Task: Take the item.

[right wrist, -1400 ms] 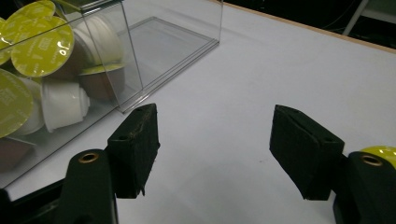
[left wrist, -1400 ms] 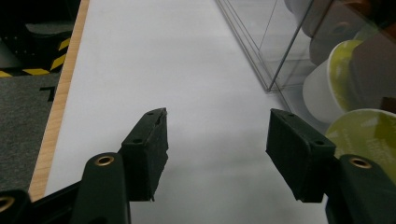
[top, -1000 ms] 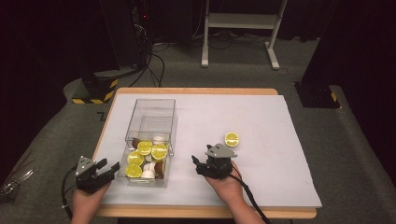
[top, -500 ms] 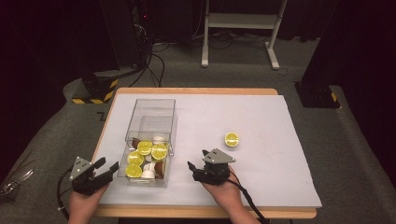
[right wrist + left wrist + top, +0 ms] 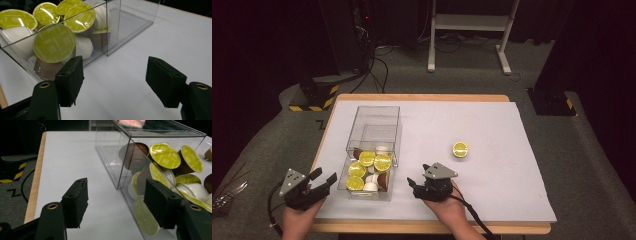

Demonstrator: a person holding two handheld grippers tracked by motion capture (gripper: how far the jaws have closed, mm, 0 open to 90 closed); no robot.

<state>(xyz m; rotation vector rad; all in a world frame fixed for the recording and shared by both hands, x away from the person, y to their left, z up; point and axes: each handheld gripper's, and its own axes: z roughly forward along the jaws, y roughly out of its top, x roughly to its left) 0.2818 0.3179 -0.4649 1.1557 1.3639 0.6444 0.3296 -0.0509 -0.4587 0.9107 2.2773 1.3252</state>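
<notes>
Clear rectangular plastic box [image 5: 373, 131] sits on the white table mat [image 5: 492, 125]; its near end holds a pile of coffee capsules [image 5: 368, 170], brown and white cups with yellow-green foil lids, far end bare. One loose yellow-green-lidded capsule [image 5: 460, 149] lies on the mat well right of the box. Left gripper [image 5: 323, 182] just left of the box's near end, jaws just been opening, nothing between them. Right gripper [image 5: 413, 184] just right of the box, jaws apart, nothing held.

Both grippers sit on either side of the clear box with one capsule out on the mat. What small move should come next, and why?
Probably the right gripper should swing back toward the lone capsule. It lies apart on the white mat, while the clear box holds the others. The right gripper's jaws stand open with nothing between them, facing the box. The left gripper, also empty, has just been opening.
</notes>
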